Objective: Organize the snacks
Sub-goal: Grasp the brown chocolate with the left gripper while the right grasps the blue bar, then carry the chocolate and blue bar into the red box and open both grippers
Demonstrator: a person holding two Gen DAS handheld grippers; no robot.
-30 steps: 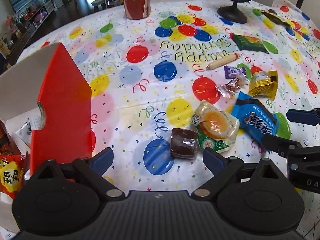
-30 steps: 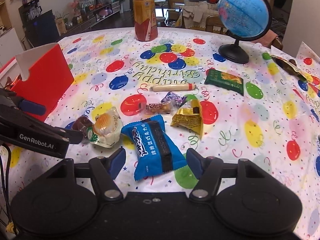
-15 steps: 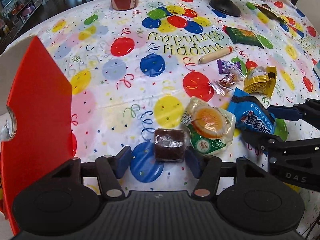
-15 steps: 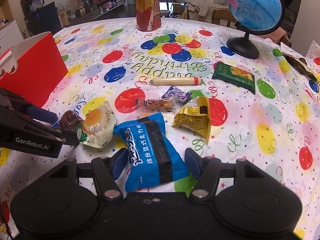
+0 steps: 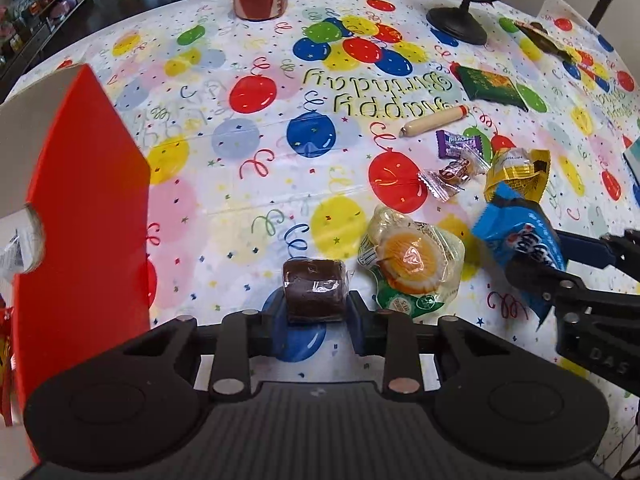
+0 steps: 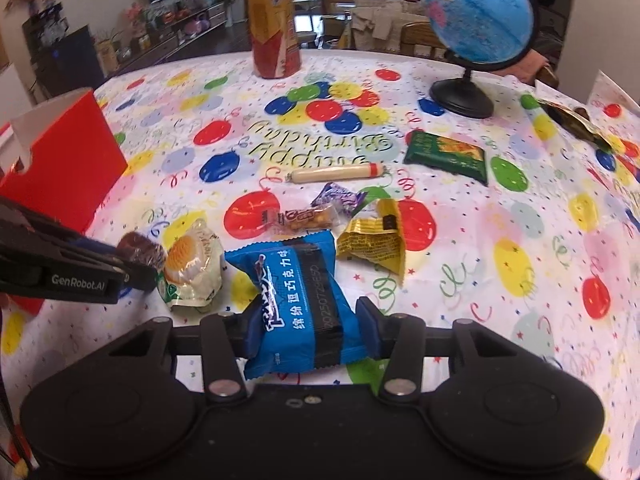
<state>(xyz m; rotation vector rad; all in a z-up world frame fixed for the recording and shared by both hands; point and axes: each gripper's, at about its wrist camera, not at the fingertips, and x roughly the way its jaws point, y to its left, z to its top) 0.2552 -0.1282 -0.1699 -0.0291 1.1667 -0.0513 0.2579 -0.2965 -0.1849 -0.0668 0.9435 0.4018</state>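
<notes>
A brown wrapped cake [image 5: 314,288] lies on the balloon tablecloth between the blue pads of my left gripper [image 5: 315,312]. The jaws are closing and the pads touch both of its sides. A blue chocolate packet [image 6: 300,292] sits between the pads of my right gripper [image 6: 308,320]. Those jaws are closing too and pinch the packet's sides. A red open box [image 5: 80,220] stands at the left. From the right wrist view my left gripper [image 6: 80,268] reaches in from the left edge.
A round pastry in clear wrap [image 5: 408,260] lies between the two grippers. Further back lie a yellow packet [image 6: 372,244], small candies [image 6: 338,196], a sausage stick [image 6: 332,172] and a green packet [image 6: 444,156]. A bottle [image 6: 274,28] and a globe [image 6: 476,20] stand at the far edge.
Both grippers' jaws have narrowed from wide open. The left now encloses the brown cake and the right pinches the blue packet, whose sides have bulged upward.
</notes>
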